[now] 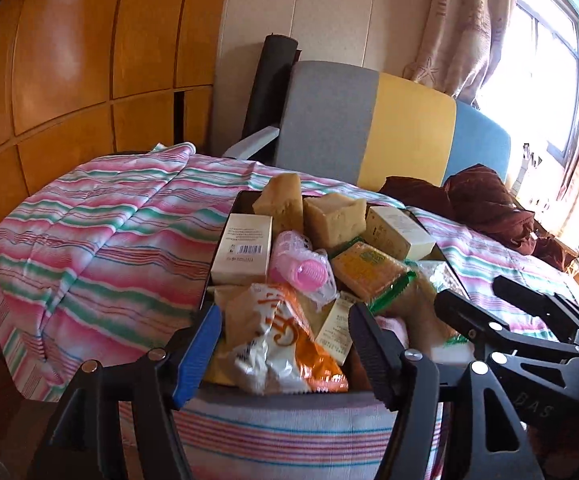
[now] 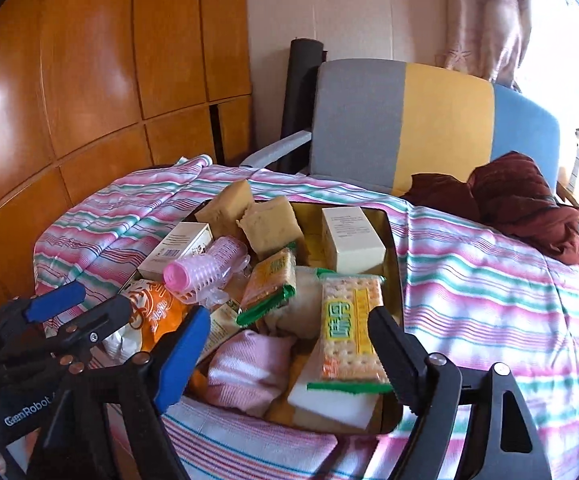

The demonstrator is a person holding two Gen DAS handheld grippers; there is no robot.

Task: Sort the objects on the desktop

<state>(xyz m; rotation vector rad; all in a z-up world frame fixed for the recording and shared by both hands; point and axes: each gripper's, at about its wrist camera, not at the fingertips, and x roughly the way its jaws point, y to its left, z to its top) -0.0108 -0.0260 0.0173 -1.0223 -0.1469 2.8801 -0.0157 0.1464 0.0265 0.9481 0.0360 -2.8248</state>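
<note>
A metal tray (image 2: pixel 394 240) on the striped cloth holds a heap of small goods. In it lie two yellow sponge blocks (image 1: pixel 333 216), two white boxes (image 1: pixel 243 248), pink hair rollers (image 2: pixel 205 272), green-edged cracker packs (image 2: pixel 349 328), a pink cloth (image 2: pixel 249 368) and an orange-white snack bag (image 1: pixel 281 344). My left gripper (image 1: pixel 285 352) is open at the tray's near left, its fingers either side of the snack bag without closing on it. At the near edge my right gripper (image 2: pixel 289 344) is open, with the cracker pack and pink cloth just ahead. Each gripper shows in the other's view: right (image 1: pixel 469 292), left (image 2: pixel 105 298).
The table wears a pink, green and white striped cloth (image 1: pixel 101 240). A chair (image 2: pixel 405 120) with a grey, yellow and blue back stands behind it. A maroon garment (image 2: pixel 529 200) lies at the far right. Wooden cupboard doors (image 1: pixel 69 60) fill the left, a bright window (image 1: pixel 549 60) the right.
</note>
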